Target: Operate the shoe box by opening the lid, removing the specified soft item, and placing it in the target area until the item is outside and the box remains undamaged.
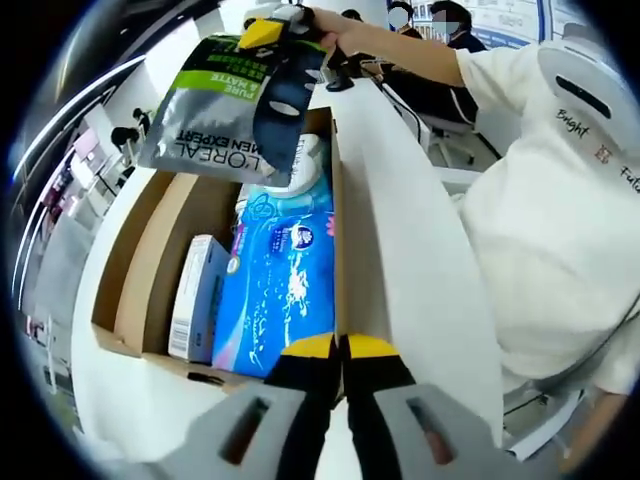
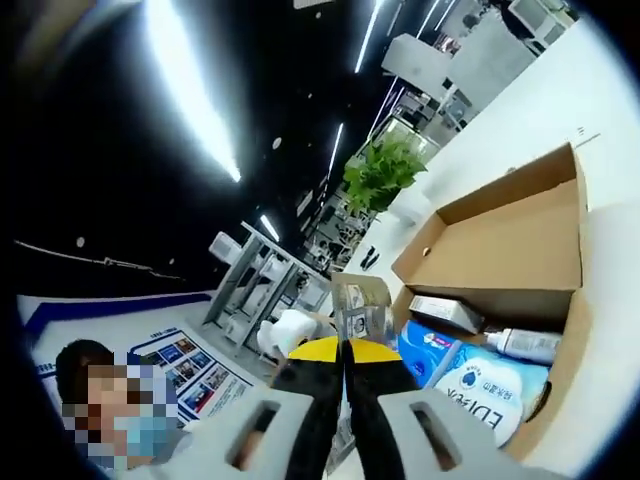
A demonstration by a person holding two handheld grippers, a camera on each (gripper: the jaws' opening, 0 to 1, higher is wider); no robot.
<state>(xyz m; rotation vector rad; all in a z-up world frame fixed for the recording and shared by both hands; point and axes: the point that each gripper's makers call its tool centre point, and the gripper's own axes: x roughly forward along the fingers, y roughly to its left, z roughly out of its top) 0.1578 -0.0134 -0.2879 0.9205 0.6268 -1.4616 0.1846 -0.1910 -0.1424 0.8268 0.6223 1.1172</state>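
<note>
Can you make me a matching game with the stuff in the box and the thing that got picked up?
Things:
1. L'Oreal pouch
2. blue pack
3. small white box
4. left gripper

Places or states:
A. lying flat in the middle of the cardboard box
B. jaws closed, holding nothing, at the near end of the box
C. held up above the box by the right gripper
D. standing on edge between the blue pack and a box wall

Pairs: 1-C, 2-A, 3-D, 4-B

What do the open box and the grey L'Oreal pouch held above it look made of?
Open brown box: corrugated cardboard by its look, matte, with raw folded flap edges. Grey and green L'Oreal pouch: likely plastic film, glossy and creased, hanging from the right gripper.
</note>
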